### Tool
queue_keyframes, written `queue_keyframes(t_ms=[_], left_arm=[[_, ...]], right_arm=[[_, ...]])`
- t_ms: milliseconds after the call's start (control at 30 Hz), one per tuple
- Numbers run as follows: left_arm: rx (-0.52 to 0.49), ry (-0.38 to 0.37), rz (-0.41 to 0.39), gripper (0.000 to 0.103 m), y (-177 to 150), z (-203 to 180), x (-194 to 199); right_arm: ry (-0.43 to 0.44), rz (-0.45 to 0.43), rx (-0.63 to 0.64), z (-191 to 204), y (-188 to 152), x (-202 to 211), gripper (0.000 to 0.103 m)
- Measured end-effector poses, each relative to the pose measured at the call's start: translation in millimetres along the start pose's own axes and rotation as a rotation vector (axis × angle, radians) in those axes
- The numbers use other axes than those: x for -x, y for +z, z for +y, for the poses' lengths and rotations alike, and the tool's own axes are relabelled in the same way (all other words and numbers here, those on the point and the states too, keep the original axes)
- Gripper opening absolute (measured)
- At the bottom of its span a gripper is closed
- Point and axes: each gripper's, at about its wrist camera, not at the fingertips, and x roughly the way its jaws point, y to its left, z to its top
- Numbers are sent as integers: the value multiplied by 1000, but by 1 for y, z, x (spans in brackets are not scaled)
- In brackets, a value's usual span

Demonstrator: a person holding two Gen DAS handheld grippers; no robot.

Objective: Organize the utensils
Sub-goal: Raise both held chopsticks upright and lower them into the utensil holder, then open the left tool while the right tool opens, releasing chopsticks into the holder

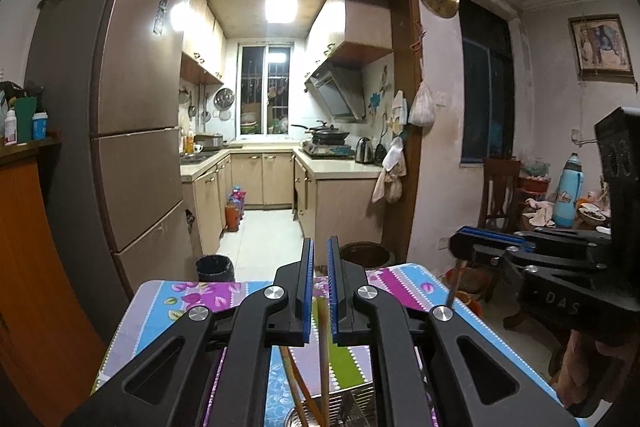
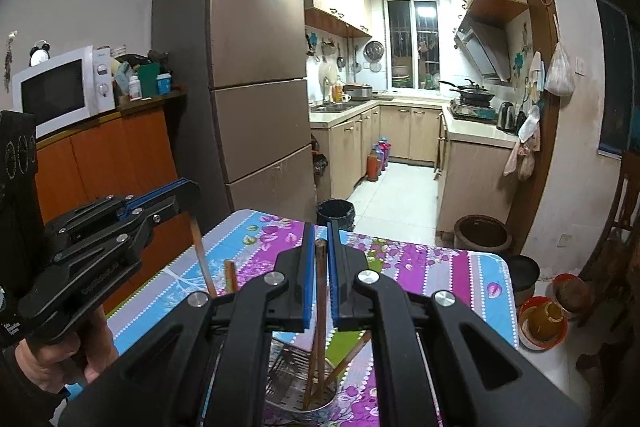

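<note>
Both grippers are held over the near end of a table (image 2: pixel 460 267) covered with a floral striped cloth in purple, blue and green; a kitchen doorway and a tall brown fridge (image 2: pixel 256 67) stand beyond. Right gripper (image 2: pixel 320 267): blue-padded fingers (image 2: pixel 308 275) nearly closed on one brown chopstick (image 2: pixel 320 291), which stands almost upright between the pads, its top just clear of the fingertips and its lower end down inside a round metal utensil holder (image 2: pixel 316 407) on the table directly below. Two or three more chopsticks lean in that holder, one tilted out to the right (image 2: pixel 352 351). A wire rack (image 2: pixel 292 359) sits just behind the holder. Left gripper (image 1: pixel 320 279): fingers drawn close together. In its own view a thin chopstick (image 1: pixel 323 355) runs down from the gap toward the holder; in the right wrist view a chopstick hangs slanted from its tip at left. It is gripping that stick. A second short brown stick end (image 2: pixel 230 275) shows just beside it; what holds it I cannot tell. A person's hand (image 2: pixel 60 351) grips the left handle. On the floor beyond the table: black bin (image 2: pixel 335 213), brown crock (image 2: pixel 482 233).
</note>
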Motion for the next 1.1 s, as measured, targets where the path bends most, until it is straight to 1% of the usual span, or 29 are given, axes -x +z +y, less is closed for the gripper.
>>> queue_keyframes(t_ms=[33,67,100,133,167,267,433,533,633,700,767,800,833,867,900,967,1067,1100], left_arm=[[3,5,3,18,0,3,-3],[6,11,1,25,0,5,-5],[7,15,0,26,-1,7,-6],[9,20,1,27,-1,9,-8],[12,22,1,27,-1,11,-9],[24,32,-2,28,-1,15,-11],[23,33,0,29,-2,16,-13],[16,35,-5,35,-3,15,-10],[12,34,-11,37,-7,13,-3],[6,35,-16,42,-11,12,6],[-4,40,-27,51,-15,10,18],[-9,43,-34,55,-18,9,25],[-16,49,-46,62,-21,8,34],[-21,52,-53,67,-24,7,41],[-24,54,-61,68,-27,7,51],[-18,47,-73,76,-32,6,69],[-9,45,-105,82,-38,5,100],[-8,42,-113,83,-40,4,109]], right_arm=[[-7,-2,-3,-1,0,0,8],[-11,-6,-6,-3,-1,0,13],[-17,-14,-4,-4,-1,1,16],[-20,-22,-3,-4,-2,2,22],[-21,-30,-4,-5,-2,4,25],[-21,-50,-5,-6,-3,8,29],[-18,-56,2,-7,-6,10,37],[-16,-56,1,-8,-7,12,40],[-19,-61,5,-7,-10,19,43],[-17,-66,3,-6,-11,26,46],[-12,-79,-1,-4,-13,36,55],[-8,-89,-2,-2,-15,43,57],[-7,-97,-1,-1,-17,50,62],[-8,-107,4,3,-20,59,67],[-8,-113,7,5,-22,65,69],[-8,-129,18,13,-30,81,78],[-4,-157,36,25,-40,106,89],[-4,-165,41,29,-43,113,90]])
